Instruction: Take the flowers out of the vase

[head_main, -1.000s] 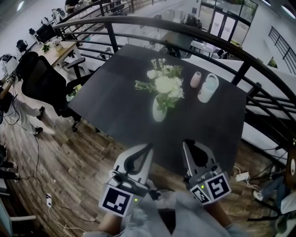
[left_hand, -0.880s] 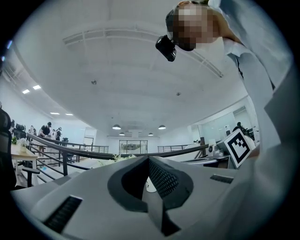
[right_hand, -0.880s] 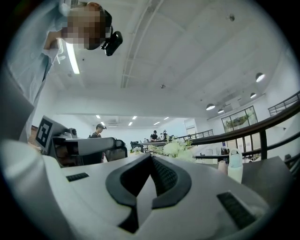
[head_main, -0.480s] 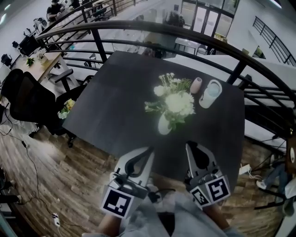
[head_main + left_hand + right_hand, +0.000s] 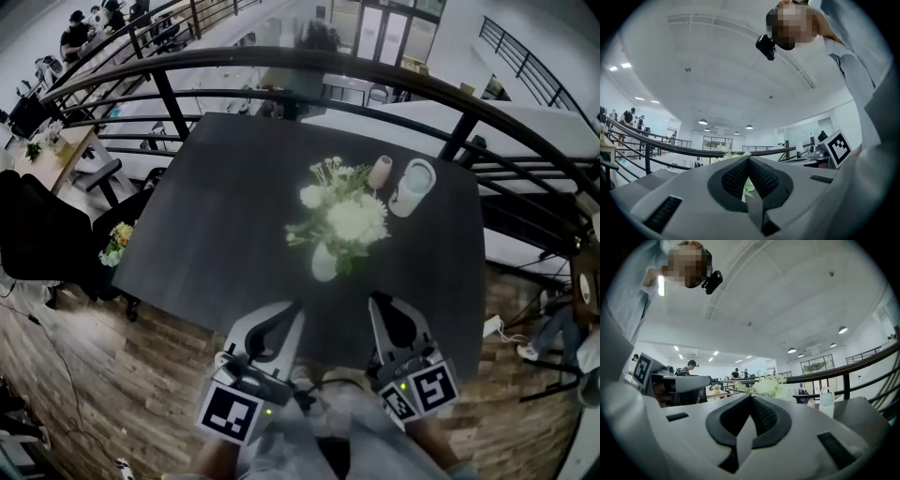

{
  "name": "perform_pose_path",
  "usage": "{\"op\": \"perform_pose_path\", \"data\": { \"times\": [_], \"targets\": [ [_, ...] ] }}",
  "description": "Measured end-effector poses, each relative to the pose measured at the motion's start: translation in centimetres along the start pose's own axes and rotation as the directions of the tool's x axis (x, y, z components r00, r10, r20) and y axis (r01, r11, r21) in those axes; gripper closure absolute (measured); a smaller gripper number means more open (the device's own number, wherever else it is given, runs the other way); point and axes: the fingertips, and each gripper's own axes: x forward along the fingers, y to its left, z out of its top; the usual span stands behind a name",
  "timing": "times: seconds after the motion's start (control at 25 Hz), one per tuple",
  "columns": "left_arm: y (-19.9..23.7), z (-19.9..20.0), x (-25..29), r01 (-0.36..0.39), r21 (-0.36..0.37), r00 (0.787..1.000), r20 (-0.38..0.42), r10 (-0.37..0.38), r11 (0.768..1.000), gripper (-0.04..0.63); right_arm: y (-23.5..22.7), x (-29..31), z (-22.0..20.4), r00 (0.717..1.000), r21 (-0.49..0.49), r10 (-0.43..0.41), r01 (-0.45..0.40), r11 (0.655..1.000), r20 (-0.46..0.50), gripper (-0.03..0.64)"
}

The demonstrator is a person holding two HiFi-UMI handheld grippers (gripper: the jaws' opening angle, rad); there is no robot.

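A white vase (image 5: 323, 263) stands near the front middle of the dark table (image 5: 216, 216), holding white flowers (image 5: 349, 217) with green leaves. Both grippers hover level just before the table's near edge, apart from the vase. My left gripper (image 5: 292, 307) is below and slightly left of the vase, my right gripper (image 5: 376, 301) below and to its right. Both are shut on nothing. In the left gripper view the flowers (image 5: 727, 154) peek over the shut left gripper (image 5: 749, 159). In the right gripper view the flowers (image 5: 769, 386) rise beyond the shut right gripper (image 5: 751, 395).
A pink cup (image 5: 380, 172) and a pale blue jug (image 5: 413, 186) stand behind the flowers at the table's back right. A dark curved railing (image 5: 281, 58) runs round the far side. A black office chair (image 5: 42, 246) stands left of the table, on wooden floor (image 5: 141, 375).
Both grippers have moved level toward the table, and the vase now lies closer in front of them. Both stay shut.
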Motion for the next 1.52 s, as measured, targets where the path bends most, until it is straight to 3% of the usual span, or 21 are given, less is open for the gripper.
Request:
{"op": "perform_pose_path", "data": {
  "times": [0.6,0.8,1.16,1.52],
  "targets": [
    [0.8,0.7,3.1,-0.062,-0.004,0.998,0.021,0.062,0.998,0.597,-4.4,2.2,-1.5,0.997,-0.031,0.007,-0.009,0.999,-0.074,0.613],
    [0.9,0.5,3.3,-0.101,0.010,0.995,0.012,0.101,0.995,0.597,-5.4,3.1,-2.7,0.994,-0.002,0.036,-0.036,0.999,-0.107,0.573],
    [1.1,0.4,3.4,-0.173,0.013,0.985,0.005,0.172,0.985,0.597,-6.4,5.1,-4.8,0.977,0.000,0.109,-0.111,0.994,-0.183,0.432],
    [1.7,0.1,3.2,-0.223,0.023,0.975,-0.007,0.224,0.974,0.597,-7.6,7.1,-6.5,0.967,0.056,0.144,-0.135,0.989,-0.212,0.362]
  ]
}}
